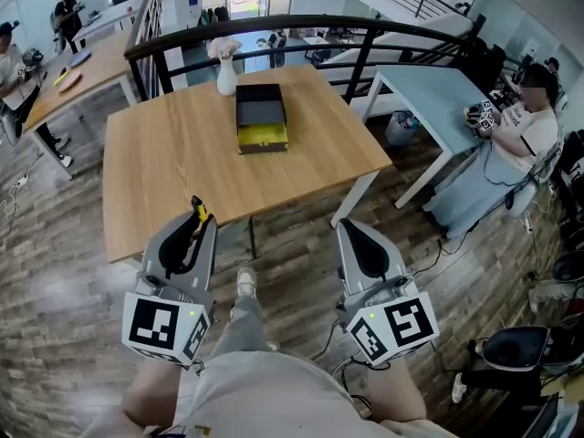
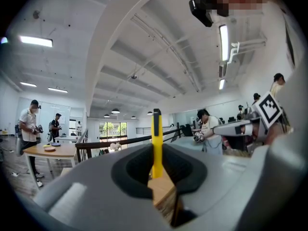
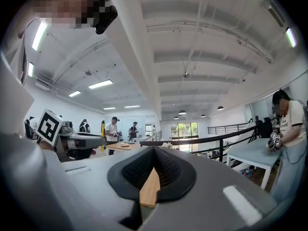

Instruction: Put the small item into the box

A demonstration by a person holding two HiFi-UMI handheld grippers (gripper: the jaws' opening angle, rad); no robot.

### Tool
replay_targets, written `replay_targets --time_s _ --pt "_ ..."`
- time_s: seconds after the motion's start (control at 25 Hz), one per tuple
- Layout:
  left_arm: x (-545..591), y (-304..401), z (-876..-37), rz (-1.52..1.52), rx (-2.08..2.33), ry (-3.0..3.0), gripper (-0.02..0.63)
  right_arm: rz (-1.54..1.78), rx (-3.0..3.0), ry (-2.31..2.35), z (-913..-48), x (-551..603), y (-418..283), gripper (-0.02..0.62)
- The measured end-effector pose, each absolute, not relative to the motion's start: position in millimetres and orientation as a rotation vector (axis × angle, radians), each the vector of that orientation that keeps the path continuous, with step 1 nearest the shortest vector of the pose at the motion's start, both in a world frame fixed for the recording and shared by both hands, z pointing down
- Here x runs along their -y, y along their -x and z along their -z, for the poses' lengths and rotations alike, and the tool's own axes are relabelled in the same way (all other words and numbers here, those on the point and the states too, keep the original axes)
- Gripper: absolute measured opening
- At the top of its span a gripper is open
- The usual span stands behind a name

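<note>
A black box lies open on the wooden table, with a dark inside at the far half and a yellow inside at the near half. My left gripper hovers short of the table's near edge, shut on a thin yellow item with a black tip. In the left gripper view the yellow item stands upright between the closed jaws of the left gripper. My right gripper is beside it, off the table's near right corner. In its own view the right gripper is shut with nothing in it.
A white vase with flowers stands just behind the box. A black railing runs past the table's far side. A light blue table is to the right, with a seated person by it. More desks and people are at the left.
</note>
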State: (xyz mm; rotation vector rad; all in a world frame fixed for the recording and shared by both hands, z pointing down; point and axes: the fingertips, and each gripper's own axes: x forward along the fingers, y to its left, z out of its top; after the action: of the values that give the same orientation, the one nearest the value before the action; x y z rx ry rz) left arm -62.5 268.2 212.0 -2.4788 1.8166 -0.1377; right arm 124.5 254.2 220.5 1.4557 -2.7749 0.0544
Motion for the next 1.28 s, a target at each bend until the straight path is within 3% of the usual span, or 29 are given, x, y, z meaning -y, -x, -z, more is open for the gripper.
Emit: replay_targets --time_s 0.6,1.28 --pt "-185.5 79.4 -232.5 0.164 -1.828 2.504 0.049 -0.058 2.739 -1.44 -235.6 -174.9 -105.3 -0.002" --pt "-4.6 116.7 -235.8 0.192 -1.772 2.593 0.049 -0.113 2.682 -1.448 -237.4 -5.7 -57.1 -0.002"
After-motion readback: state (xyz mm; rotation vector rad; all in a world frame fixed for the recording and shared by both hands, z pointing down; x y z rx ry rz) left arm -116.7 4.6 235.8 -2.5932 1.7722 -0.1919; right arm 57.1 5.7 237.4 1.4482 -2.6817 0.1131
